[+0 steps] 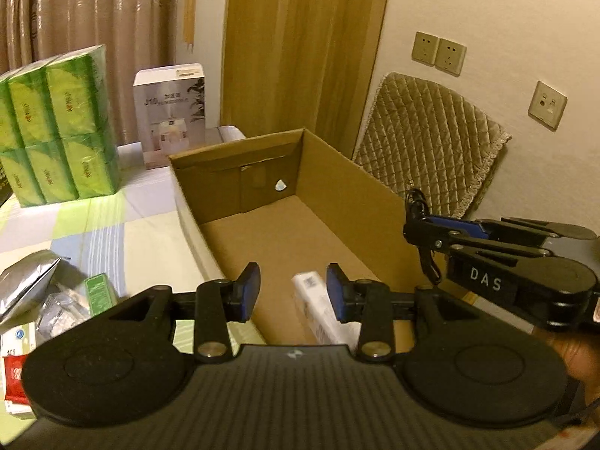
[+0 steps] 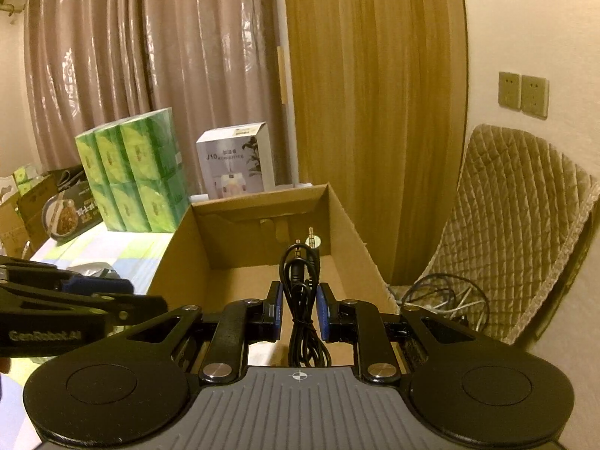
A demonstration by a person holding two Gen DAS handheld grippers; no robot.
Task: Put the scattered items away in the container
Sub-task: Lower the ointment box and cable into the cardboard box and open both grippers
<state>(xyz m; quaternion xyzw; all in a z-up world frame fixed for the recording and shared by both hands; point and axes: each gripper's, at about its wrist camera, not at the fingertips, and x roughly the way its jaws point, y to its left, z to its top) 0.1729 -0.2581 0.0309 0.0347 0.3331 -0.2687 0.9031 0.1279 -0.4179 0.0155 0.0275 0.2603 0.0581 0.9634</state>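
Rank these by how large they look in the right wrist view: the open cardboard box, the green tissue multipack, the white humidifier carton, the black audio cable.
1. Open brown cardboard box
2. Green plastic-wrapped tissue multipack
3. White humidifier carton
4. Coiled black audio cable, held in the right gripper; it sits nearest the camera, so its rank against the carton is unsure.

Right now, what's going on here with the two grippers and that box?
A person is tidying loose items off a bed into an open cardboard box. The left gripper is open over the box, and a blurred white packet lies beside its right finger, seemingly just let go. The right gripper is shut on a coiled black audio cable, held over the box. More items, including a silver pouch, lie on the bed to the left.
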